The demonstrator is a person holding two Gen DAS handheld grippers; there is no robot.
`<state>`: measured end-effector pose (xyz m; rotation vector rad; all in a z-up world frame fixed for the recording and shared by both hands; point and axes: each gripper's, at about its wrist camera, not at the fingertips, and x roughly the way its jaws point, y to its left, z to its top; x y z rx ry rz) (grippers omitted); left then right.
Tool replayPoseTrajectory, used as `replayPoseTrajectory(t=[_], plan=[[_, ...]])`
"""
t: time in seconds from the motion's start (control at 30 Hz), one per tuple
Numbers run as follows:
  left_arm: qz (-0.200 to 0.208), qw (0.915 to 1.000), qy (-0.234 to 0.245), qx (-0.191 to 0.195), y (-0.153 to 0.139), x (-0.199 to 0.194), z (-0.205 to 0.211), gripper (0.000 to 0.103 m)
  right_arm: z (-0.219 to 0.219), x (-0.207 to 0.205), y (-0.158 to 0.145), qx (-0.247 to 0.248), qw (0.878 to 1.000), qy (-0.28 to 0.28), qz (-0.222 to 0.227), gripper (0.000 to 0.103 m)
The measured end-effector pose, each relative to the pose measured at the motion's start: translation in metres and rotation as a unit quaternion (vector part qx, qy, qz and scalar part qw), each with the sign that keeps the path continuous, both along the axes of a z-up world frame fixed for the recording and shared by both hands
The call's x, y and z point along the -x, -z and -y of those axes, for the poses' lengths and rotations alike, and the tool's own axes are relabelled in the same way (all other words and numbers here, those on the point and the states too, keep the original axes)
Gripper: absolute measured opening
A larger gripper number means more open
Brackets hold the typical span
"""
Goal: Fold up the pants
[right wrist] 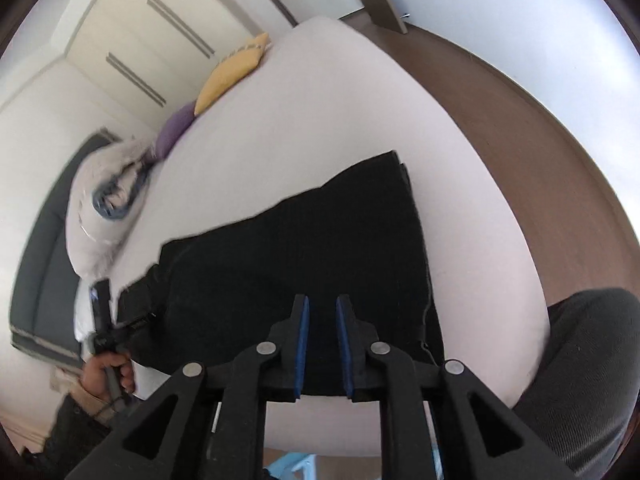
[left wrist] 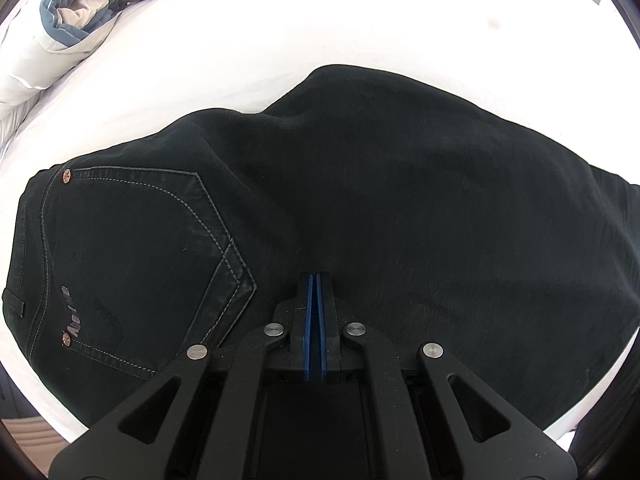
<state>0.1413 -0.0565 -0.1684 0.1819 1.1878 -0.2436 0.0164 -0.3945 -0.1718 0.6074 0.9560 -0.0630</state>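
Lying flat on bed, pants run crosswise, pocket end toward left gripper, jaws pressed together, nothing visibly pinched. Right gripper slightly spread, empty, above near edge; hem end lies ahead-right.

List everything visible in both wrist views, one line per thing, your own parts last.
pants: one, black, folded, lying on the bed near its front edge
bed: one, white sheet, under the pants
duvet: one, white with blue trim, bundled at the head end
cushions: two, purple and yellow, along the bed's far side
wardrobe: one, cream, behind the bed
floor: brown wood, beside the bed
left gripper: black with blue pads, shut, over the pants
right gripper: black with blue pads, slightly open, nothing between
hand: one, holding the left gripper's handle
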Motion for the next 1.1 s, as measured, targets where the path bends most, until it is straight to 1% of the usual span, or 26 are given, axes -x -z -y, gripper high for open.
replayPoseTrajectory(t=[0.07, 0.1, 0.13, 0.17, 0.2, 0.33, 0.37, 0.43, 0.47, 0.5, 0.53, 0.57, 0.6, 0.63, 0.67, 0.7, 0.73, 0.8, 0.83, 0.87, 0.93, 0.97, 1.0, 1.03, 1.07, 1.1], plan=[[0.002, 1.0, 0.002, 0.003, -0.001, 0.0, 0.001, 0.002, -0.013, -0.019, 0.021, 0.015, 0.998, -0.039, -0.046, 0.016], [0.002, 1.0, 0.001, 0.005, -0.001, 0.0, 0.0, 0.002, -0.017, -0.023, 0.037, 0.031, 0.995, -0.046, -0.085, 0.016], [0.002, 1.0, 0.0, 0.008, -0.002, 0.0, -0.001, 0.002, -0.017, -0.021, 0.048, 0.028, 0.993, -0.043, -0.106, 0.008], [0.003, 1.0, 0.0, 0.009, -0.003, 0.002, -0.004, 0.002, -0.014, -0.013, 0.05, 0.024, 0.994, -0.035, -0.099, 0.0], [0.004, 0.9999, -0.001, 0.011, -0.005, 0.001, -0.005, 0.002, -0.013, -0.009, 0.05, 0.029, 0.993, -0.036, -0.107, 0.0], [0.009, 0.9996, -0.002, 0.027, -0.007, 0.005, -0.01, 0.002, -0.01, 0.012, 0.058, 0.019, 0.989, -0.048, -0.139, 0.0], [0.009, 0.9996, -0.001, 0.025, -0.008, 0.006, -0.009, 0.002, -0.011, 0.014, 0.062, 0.021, 0.987, -0.05, -0.153, 0.0], [0.009, 0.9998, -0.001, 0.018, -0.013, 0.006, -0.007, 0.002, -0.014, 0.016, 0.058, 0.029, 0.985, -0.055, -0.163, 0.0], [0.009, 0.9999, -0.003, 0.012, -0.016, 0.006, -0.005, 0.002, -0.016, 0.015, 0.049, 0.036, 0.984, -0.056, -0.167, 0.006], [0.011, 0.9999, -0.007, 0.002, -0.021, 0.007, -0.001, 0.002, -0.02, 0.01, 0.031, 0.034, 0.987, -0.067, -0.142, 0.007], [0.017, 0.9998, -0.009, -0.006, -0.026, 0.01, 0.003, 0.002, -0.02, 0.007, 0.021, 0.036, 0.989, -0.075, -0.122, 0.007], [0.022, 0.9997, -0.009, -0.008, -0.029, 0.008, 0.01, 0.002, -0.023, -0.001, 0.002, 0.04, 0.991, -0.083, -0.092, 0.007], [0.031, 0.9995, -0.006, 0.004, -0.037, 0.009, 0.017, 0.002, -0.027, -0.012, -0.018, 0.045, 0.993, -0.091, -0.058, 0.009], [0.036, 0.9991, -0.004, 0.02, -0.042, 0.01, 0.023, 0.002, -0.031, -0.027, -0.034, 0.044, 0.993, -0.102, -0.027, 0.026], [0.041, 0.9981, -0.005, 0.046, -0.05, 0.009, 0.031, 0.002, -0.034, -0.039, -0.041, 0.04, 0.993, -0.11, -0.011, 0.05], [0.044, 0.997, -0.004, 0.063, -0.055, 0.009, 0.038, 0.002, -0.04, -0.058, -0.047, 0.028, 0.992, -0.124, 0.008, 0.06], [0.05, 0.9949, 0.002, 0.088, -0.063, 0.007, 0.051, 0.002, -0.046, -0.074, -0.049, 0.017, 0.99, -0.14, 0.025, 0.063], [0.051, 0.9932, 0.013, 0.104, -0.064, 0.004, 0.071, 0.002, -0.062, -0.114, -0.042, -0.022, 0.981, -0.183, 0.063, 0.063], [0.044, 0.9927, 0.019, 0.111, -0.062, 0.0, 0.084, 0.002, -0.068, -0.13, -0.03, -0.044, 0.98, -0.188, 0.054, 0.063], [0.037, 0.9926, 0.02, 0.114, -0.059, -0.001, 0.09, 0.002, -0.075, -0.149, -0.016, -0.066, 0.978, -0.194, 0.034, 0.063], [0.016, 0.9937, 0.019, 0.109, -0.045, -0.006, 0.101, 0.002, -0.088, -0.179, 0.015, -0.101, 0.968, -0.227, 0.019, 0.062], [0.0, 0.9947, 0.018, 0.101, -0.034, -0.008, 0.105, 0.002, -0.09, -0.187, 0.027, -0.101, 0.969, -0.227, 0.015, 0.062], [-0.001, 0.9942, 0.019, 0.106, -0.028, -0.007, 0.104, 0.002, -0.088, -0.198, 0.047, -0.088, 0.974, -0.21, -0.007, 0.061], [0.007, 0.9928, 0.019, 0.118, -0.025, -0.004, 0.098, 0.002, -0.085, -0.203, 0.062, -0.075, 0.977, -0.198, -0.027, 0.051], [0.003, 0.9915, 0.016, 0.129, -0.024, -0.003, 0.094, 0.002, -0.073, -0.205, 0.075, -0.084, 0.98, -0.178, -0.03, 0.025], [-0.001, 0.9906, 0.015, 0.136, -0.025, -0.002, 0.09, 0.002, -0.052, -0.2, 0.083, -0.116, 0.982, -0.144, -0.026, 0.001]])
